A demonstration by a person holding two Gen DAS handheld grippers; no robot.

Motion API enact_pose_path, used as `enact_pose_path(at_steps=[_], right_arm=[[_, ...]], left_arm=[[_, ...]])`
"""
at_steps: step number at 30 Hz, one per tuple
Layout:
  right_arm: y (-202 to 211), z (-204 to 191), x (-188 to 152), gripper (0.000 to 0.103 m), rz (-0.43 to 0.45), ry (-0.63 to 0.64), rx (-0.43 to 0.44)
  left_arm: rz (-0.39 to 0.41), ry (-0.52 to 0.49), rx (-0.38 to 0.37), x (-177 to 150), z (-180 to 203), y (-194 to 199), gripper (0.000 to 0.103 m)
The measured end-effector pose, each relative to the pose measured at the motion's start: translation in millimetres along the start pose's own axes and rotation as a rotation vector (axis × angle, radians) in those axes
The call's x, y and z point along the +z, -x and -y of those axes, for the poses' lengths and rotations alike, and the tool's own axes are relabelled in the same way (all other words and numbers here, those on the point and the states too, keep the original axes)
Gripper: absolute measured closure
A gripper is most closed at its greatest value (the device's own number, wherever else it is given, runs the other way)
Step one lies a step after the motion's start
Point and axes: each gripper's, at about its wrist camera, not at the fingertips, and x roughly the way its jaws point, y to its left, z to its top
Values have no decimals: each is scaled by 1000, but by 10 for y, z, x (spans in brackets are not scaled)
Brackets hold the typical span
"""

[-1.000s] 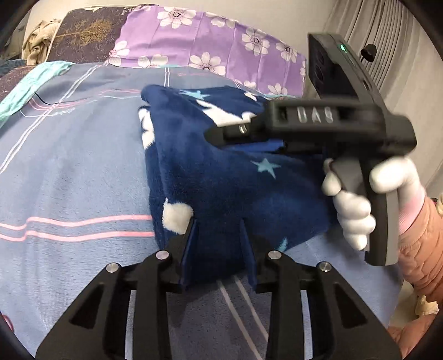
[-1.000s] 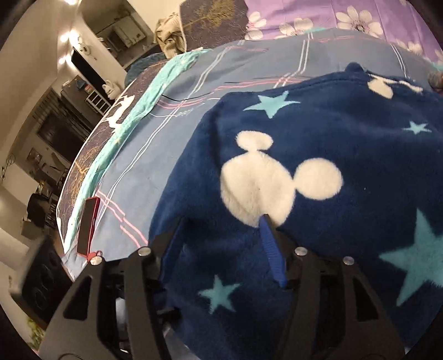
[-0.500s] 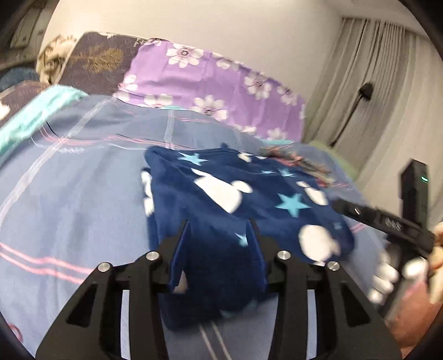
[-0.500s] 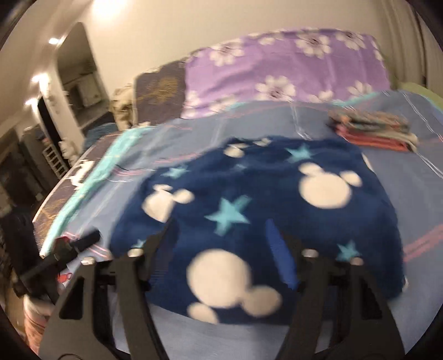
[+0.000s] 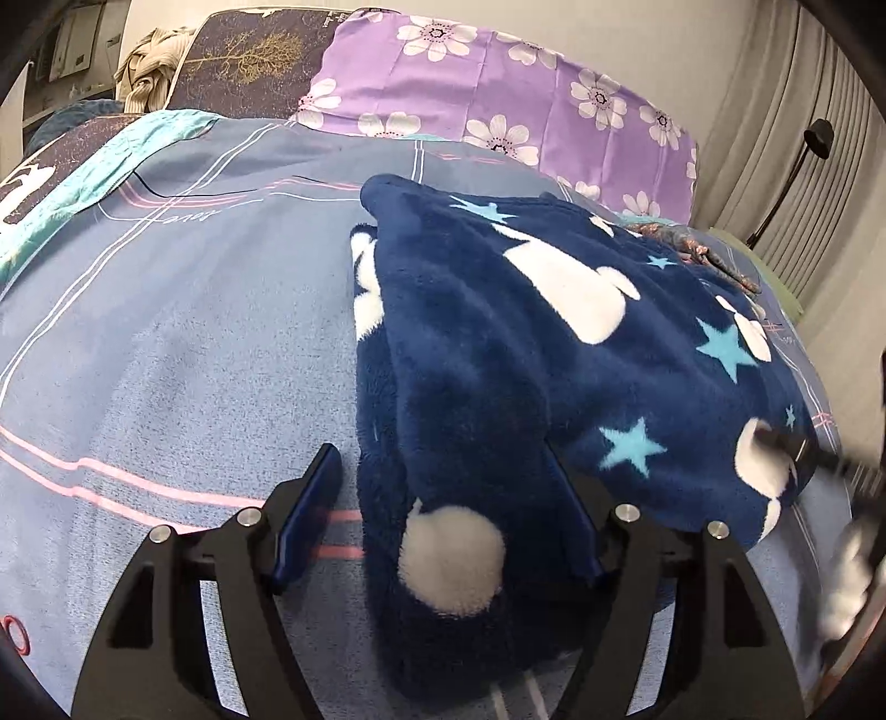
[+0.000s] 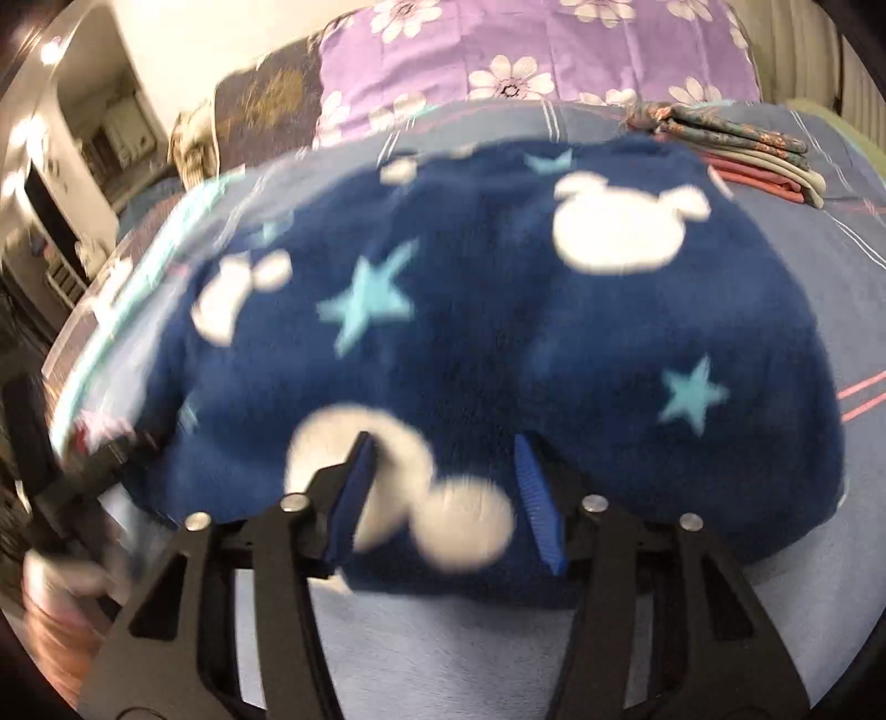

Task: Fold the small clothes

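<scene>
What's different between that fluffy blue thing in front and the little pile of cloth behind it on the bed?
The navy fleece garment is thick and plush, printed with white mouse heads and light blue stars; the folded stack is thin, flat cloth in teal, beige and red. The garment is bulky with rounded edges and sits between both claws; the stack is small, neatly layered, and lies beyond it nearer the purple pillow. Both rest on the blue bedsheet.

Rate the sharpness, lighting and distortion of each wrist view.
Left wrist view: the navy fleece garment and left gripper are sharp under even light; only the right edge smears. Right wrist view: motion-blurred throughout, worst at the left, with glare from lamps. Both show fisheye curvature and dark corners.
</scene>
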Motion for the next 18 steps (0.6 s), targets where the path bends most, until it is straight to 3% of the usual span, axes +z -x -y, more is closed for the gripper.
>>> enact_pose_path(at_steps=[4,6,7,8,10,12,14,16,18], right_arm=[[89,-107,429,55,154,42,-32],[-187,-54,502,55,70,14,-18],[-510,38,469,55,-44,-29,-14],[-639,89,404,55,-46,-42,-6],[-566,-54,297,55,28,56,-67],[-495,-96,336,55,5,50,-79],[-425,-60,523,58,-33,-15,-31],[-309,-89,781,58,10,-19,25],[-263,-173,1012,57,81,14,-9]], left_arm=[[-3,10,-12,-3,-1,-20,28],[-4,13,-17,3,2,-30,28],[-4,15,-22,1,-1,-30,28],[-4,17,-28,0,-7,-31,27],[-6,22,-33,-3,-19,-34,27],[-12,30,-42,4,-32,-42,27],[-15,27,-44,12,-40,-52,26],[-14,25,-43,13,-34,-54,26],[-13,24,-43,15,-42,-54,26]])
